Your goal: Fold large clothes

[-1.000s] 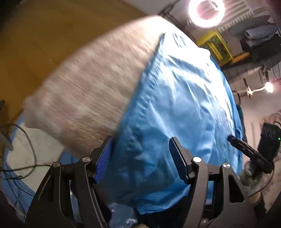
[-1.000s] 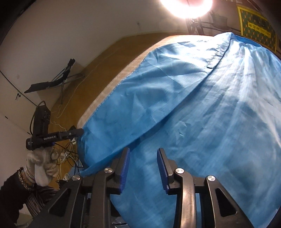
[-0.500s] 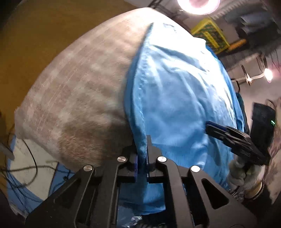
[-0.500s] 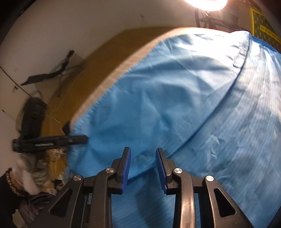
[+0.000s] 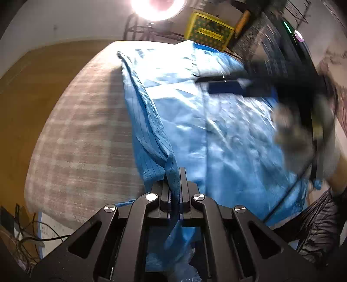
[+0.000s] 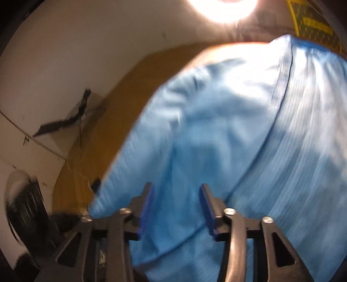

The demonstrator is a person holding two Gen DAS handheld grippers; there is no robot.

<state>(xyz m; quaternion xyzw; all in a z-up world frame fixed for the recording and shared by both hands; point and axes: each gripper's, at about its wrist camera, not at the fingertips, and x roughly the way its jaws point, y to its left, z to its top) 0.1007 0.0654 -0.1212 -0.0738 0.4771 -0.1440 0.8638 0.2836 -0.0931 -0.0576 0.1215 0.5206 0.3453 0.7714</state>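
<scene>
A large light-blue garment [image 5: 216,130] lies spread over a beige checked mattress [image 5: 82,134]. My left gripper [image 5: 175,184] is shut on the garment's left hem, and the cloth rises in a ridge from the bed to the pads. In the left wrist view my right gripper [image 5: 219,83] hovers blurred above the far right part of the cloth, held by a gloved hand [image 5: 297,130]. In the right wrist view the right gripper [image 6: 176,195] has its jaws opening over the blue garment [image 6: 227,134], and the pads do not press on any cloth.
A bright ring lamp [image 5: 158,8] shines beyond the head of the bed. A yellow crate [image 5: 208,32] stands behind it. Brown floor [image 5: 28,86] runs along the left side of the bed, and cables [image 5: 28,236] lie by its near corner. A dark jacket [image 5: 321,227] sits at lower right.
My left gripper went from open around the hem to shut on it, then lifted the cloth and swung right. My right gripper's jaws widened and it moved across the garment.
</scene>
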